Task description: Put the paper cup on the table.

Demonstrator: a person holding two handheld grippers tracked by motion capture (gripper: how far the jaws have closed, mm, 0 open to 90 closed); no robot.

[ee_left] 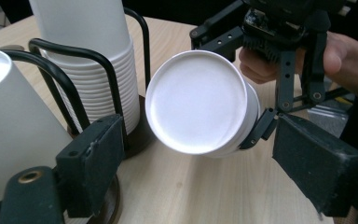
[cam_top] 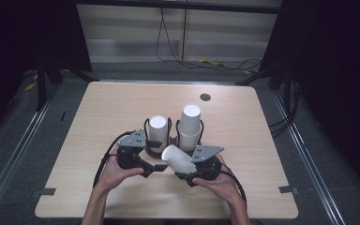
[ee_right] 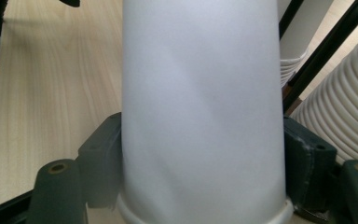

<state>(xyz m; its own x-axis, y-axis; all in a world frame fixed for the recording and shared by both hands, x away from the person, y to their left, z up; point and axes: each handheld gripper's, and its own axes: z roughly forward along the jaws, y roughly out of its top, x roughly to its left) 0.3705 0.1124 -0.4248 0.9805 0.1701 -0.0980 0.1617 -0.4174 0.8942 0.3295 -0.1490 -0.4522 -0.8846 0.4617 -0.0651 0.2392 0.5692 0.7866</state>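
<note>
A single white paper cup (cam_top: 178,159) lies tilted in front of me, and my right gripper (cam_top: 187,169) is shut on it near its rim. In the right gripper view the cup (ee_right: 200,112) stands between both pads (ee_right: 303,154). My left gripper (cam_top: 155,168) is open just left of the cup, not touching it. The left gripper view has the cup's round bottom (ee_left: 196,102) facing its open gripper (ee_left: 198,128). Behind stand two black wire holders with stacked white cups: a left stack (cam_top: 158,127) and a taller right stack (cam_top: 190,123).
The wooden table (cam_top: 98,122) has a dark round hole (cam_top: 205,97) at the back right. The holders' wire hoops (ee_left: 142,42) and brown bases stand close beside both grippers. Cables (cam_top: 225,64) lie on the floor beyond the table's far edge.
</note>
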